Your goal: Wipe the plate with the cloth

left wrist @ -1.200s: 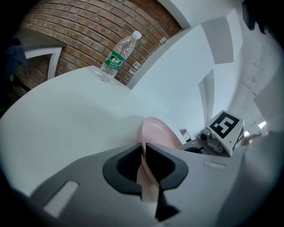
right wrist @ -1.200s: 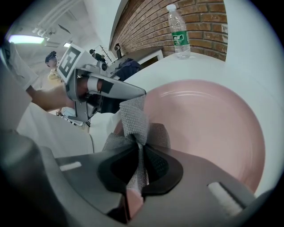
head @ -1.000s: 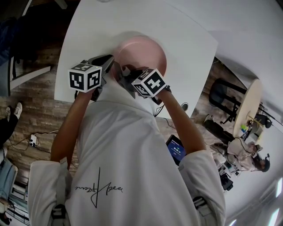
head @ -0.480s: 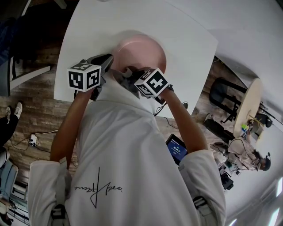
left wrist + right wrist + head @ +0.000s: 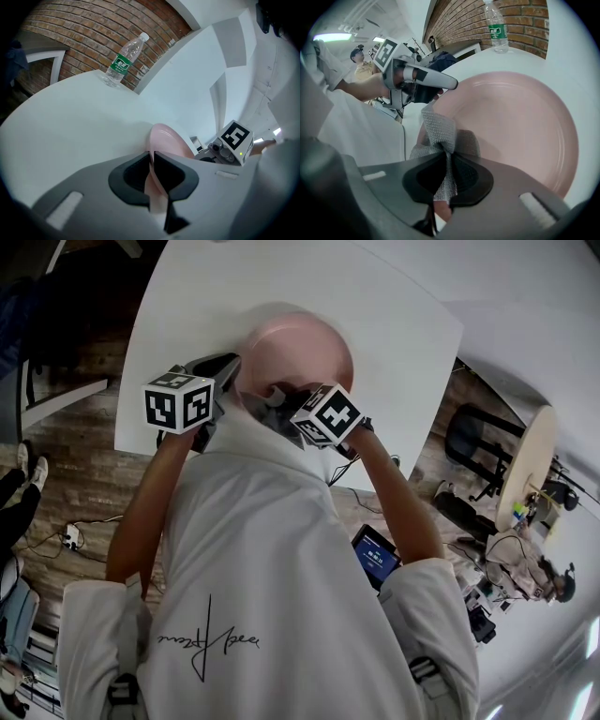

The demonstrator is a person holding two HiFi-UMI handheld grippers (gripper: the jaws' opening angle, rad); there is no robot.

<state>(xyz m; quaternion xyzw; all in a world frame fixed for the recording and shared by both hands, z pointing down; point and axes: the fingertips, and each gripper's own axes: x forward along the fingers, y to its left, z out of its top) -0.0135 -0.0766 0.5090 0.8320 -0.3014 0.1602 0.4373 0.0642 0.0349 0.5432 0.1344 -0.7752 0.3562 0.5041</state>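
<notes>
A pink plate [image 5: 298, 354] [image 5: 511, 136] is held tilted over the white table [image 5: 281, 287]. My left gripper [image 5: 152, 176] [image 5: 228, 381] is shut on the plate's rim [image 5: 161, 140], the edge running between its jaws. My right gripper [image 5: 445, 176] [image 5: 279, 401] is shut on a grey mesh cloth [image 5: 438, 131], which bunches against the near left part of the plate's face. In the head view both grippers sit at the plate's near edge, partly hidden behind the person's hood.
A clear water bottle with a green label [image 5: 123, 60] [image 5: 497, 28] stands at the far side of the table by a brick wall. A person [image 5: 361, 63] sits in the background. A round side table [image 5: 525, 465] stands on the right.
My right gripper with the cloth has shifted a little to the right and up along the plate's near edge. The left gripper and plate have stayed put.
</notes>
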